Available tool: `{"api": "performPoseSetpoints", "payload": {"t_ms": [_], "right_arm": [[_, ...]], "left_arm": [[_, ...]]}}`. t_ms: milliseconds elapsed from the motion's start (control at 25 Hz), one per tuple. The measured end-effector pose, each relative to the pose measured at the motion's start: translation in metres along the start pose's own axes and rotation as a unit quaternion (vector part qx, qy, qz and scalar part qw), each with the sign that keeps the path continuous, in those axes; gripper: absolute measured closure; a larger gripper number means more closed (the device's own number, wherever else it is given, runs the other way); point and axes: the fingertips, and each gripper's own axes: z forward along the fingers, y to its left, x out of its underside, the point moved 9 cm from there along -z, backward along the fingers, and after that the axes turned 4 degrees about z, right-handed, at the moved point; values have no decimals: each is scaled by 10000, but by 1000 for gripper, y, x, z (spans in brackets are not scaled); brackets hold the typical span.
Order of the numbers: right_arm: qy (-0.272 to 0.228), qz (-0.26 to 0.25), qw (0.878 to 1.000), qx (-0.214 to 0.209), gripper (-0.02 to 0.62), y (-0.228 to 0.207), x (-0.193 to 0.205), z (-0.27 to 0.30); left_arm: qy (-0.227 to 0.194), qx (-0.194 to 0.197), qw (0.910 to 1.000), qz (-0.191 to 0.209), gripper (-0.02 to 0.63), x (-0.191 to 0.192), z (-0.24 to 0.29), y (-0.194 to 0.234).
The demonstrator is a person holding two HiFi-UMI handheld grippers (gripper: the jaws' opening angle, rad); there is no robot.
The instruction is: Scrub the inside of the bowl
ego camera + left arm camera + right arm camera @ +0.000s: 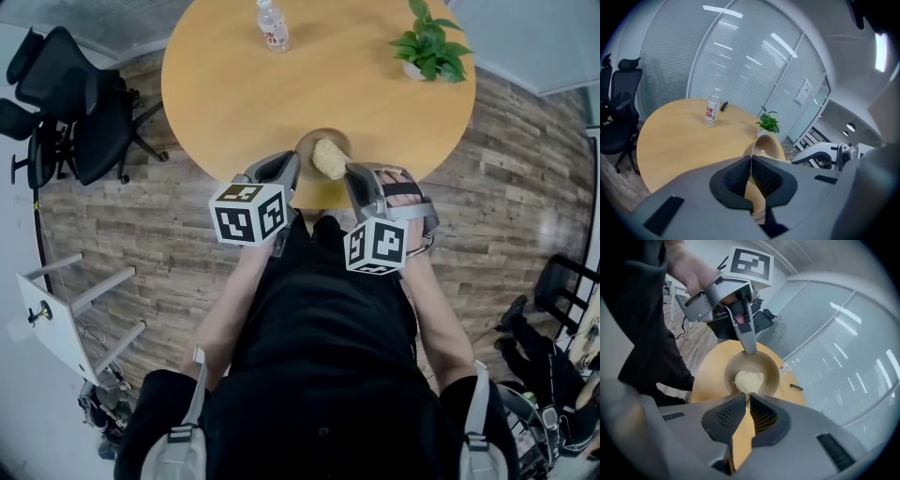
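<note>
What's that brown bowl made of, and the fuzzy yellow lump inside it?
The round tan-brown bowl looks like smooth wood or matte plastic; its even, dull surface and thin rim leave that open. The pale yellow fuzzy scrubbing pad looks like tangled fibre, perhaps loofah, judging by its loose, stringy edges.

1. The right gripper point(747, 397) pinches a pale, stringy scrubber point(749, 380) between its nearly closed jaws, inside a tan bowl point(768, 363).
2. Opposite, the left gripper point(750, 350), held in a person's hand point(693, 275), clamps the bowl's far rim.
3. The bowl is at the near edge of a round wooden table point(708, 377); a bottle point(787, 366) and a small dark object point(797, 387) lie beyond it.
</note>
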Motion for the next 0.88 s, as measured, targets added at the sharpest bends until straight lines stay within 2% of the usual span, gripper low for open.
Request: {"api": "performPoseSetpoints", "payload": {"t_ms": [80, 160, 280, 440, 520, 560, 680, 880], "right_arm": [[-121, 375, 9986, -350, 558, 5, -1, 0], [-355, 1009, 9916, -724, 558, 8, -3, -1], [-708, 1992, 9713, -1086, 558, 5, -5, -1], [-1134, 3076, 9372, -1194, 558, -6, -6, -3], [-1228, 3384, 9240, -1290, 558, -9, -5, -3], [-1220, 3409, 9226, -1330, 558, -8, -5, -2], [-1047, 3094, 9364, -1284, 560, -4, -5, -2], [-500, 1966, 9762, -771, 561, -1, -4, -3]], "left_arm": [[-15, -19, 10000, 68, 592, -1, 0, 1], [-46, -33, 9999, 121, 592, -3, -1, 0], [-107, -42, 9998, 170, 592, -3, -3, 0], [-219, -21, 9996, 174, 594, -4, -5, -1], [-263, -32, 9994, 202, 594, -7, -7, -1], [-268, -41, 9994, 224, 594, -8, -7, -1], [-215, -49, 9994, 282, 594, -8, -6, -2], [-89, -33, 9997, 240, 594, -3, -5, -2]]}}
